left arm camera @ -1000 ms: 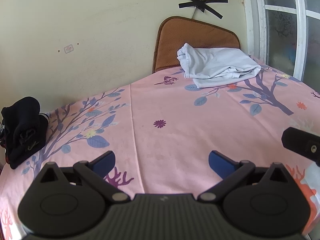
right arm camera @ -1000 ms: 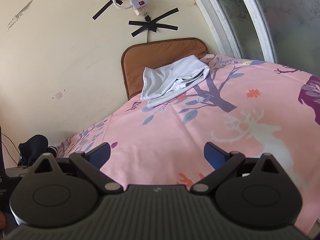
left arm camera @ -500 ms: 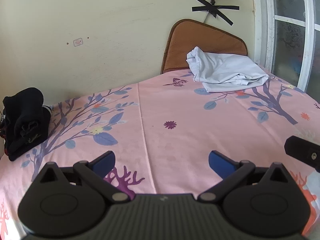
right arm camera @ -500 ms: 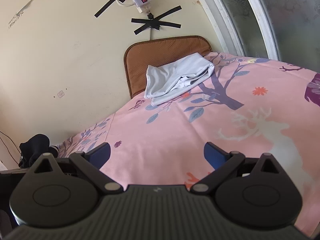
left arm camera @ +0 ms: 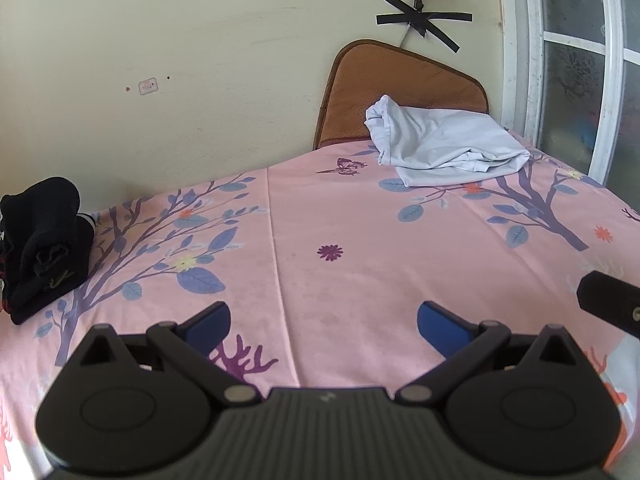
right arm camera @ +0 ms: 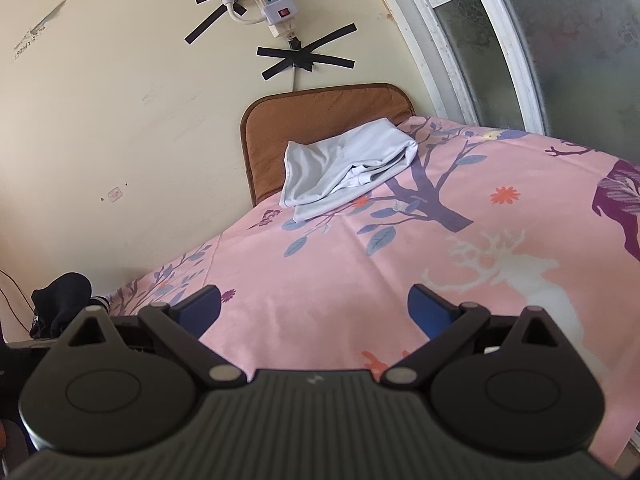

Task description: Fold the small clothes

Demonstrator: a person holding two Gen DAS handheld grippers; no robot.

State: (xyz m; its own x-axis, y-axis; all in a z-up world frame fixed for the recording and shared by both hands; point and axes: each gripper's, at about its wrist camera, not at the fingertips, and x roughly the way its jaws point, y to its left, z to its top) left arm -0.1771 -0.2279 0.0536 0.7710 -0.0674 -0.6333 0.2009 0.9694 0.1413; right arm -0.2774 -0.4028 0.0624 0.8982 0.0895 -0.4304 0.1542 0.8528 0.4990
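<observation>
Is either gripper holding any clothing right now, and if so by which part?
Nothing is held. The left gripper and right gripper are both open over the pink sheet.

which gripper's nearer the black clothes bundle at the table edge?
Left. The black clothes bundle lies just ahead-left of the left gripper; from the right gripper it sits farther left, beyond that gripper's left side.
</observation>
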